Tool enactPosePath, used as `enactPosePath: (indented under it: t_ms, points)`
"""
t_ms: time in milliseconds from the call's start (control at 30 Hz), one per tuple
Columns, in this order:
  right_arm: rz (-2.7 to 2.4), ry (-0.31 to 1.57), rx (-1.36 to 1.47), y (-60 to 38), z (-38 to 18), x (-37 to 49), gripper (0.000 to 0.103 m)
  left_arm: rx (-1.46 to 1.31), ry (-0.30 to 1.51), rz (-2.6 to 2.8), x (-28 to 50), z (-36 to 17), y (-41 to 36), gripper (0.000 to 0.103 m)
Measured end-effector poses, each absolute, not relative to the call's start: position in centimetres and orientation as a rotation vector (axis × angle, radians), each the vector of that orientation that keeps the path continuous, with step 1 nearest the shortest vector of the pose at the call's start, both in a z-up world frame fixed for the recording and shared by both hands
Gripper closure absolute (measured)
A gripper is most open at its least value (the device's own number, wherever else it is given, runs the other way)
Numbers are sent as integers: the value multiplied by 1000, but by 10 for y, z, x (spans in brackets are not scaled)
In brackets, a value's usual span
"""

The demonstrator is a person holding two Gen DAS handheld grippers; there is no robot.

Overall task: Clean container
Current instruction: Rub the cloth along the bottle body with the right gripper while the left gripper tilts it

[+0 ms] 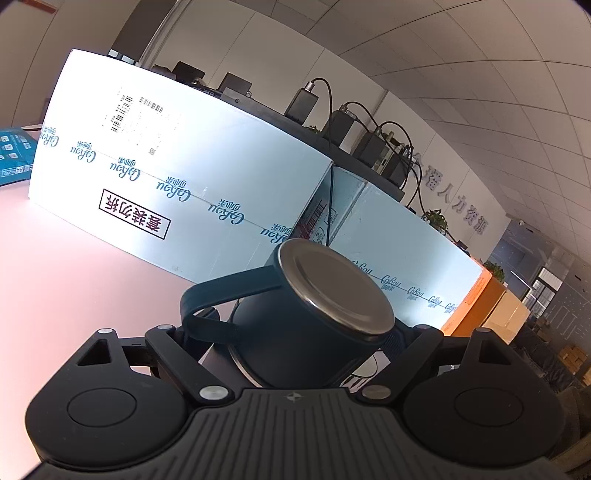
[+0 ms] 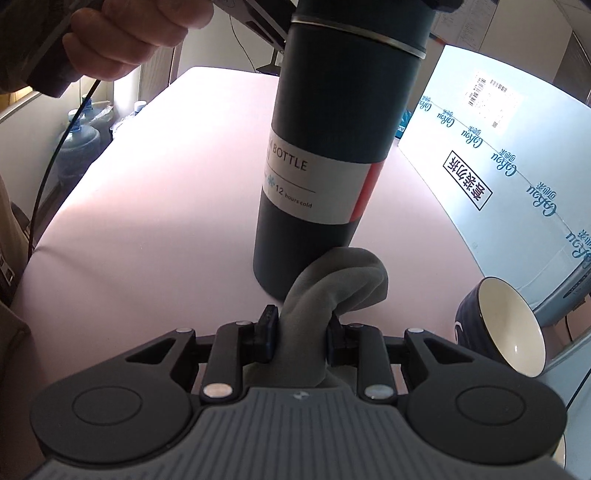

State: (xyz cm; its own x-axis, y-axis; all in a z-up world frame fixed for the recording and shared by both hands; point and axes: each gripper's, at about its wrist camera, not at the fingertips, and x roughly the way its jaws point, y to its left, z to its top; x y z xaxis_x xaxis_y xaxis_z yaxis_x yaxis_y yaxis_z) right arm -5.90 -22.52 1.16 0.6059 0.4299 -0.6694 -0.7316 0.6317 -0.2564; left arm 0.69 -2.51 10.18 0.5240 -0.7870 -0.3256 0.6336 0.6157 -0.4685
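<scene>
The right gripper sits nearest the lens, its fingers clenched on a grey cloth whose bunched end touches the lower side of a dark bottle. The bottle bears a white label and stands over the pale pink surface; whether its base rests there I cannot tell. In the left wrist view, the left gripper grasps the bottle near its steel-topped lid, which has a loop strap. White cartons stand behind. A dark bowl lies tilted to the right, and a hand shows at upper left.
</scene>
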Motion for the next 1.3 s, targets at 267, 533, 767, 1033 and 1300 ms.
enactPosePath:
  t_ms: [267, 533, 767, 1033, 1300]
  points:
    - [692, 445, -528, -238, 49, -72, 76, -260, 552, -778, 4, 106, -35, 22]
    - [669, 313, -484, -246, 66, -79, 76, -220, 560, -715, 3, 108, -41, 26]
    - [681, 444, -510, -238, 42, -71, 76, -194, 570, -695, 1, 107, -45, 26]
    - [704, 593, -506, -235, 12, -63, 76, -167, 573, -689, -1, 106, -51, 26]
    - [701, 519, -502, -245, 33, -67, 76, -164, 581, -688, 0, 104, -52, 26]
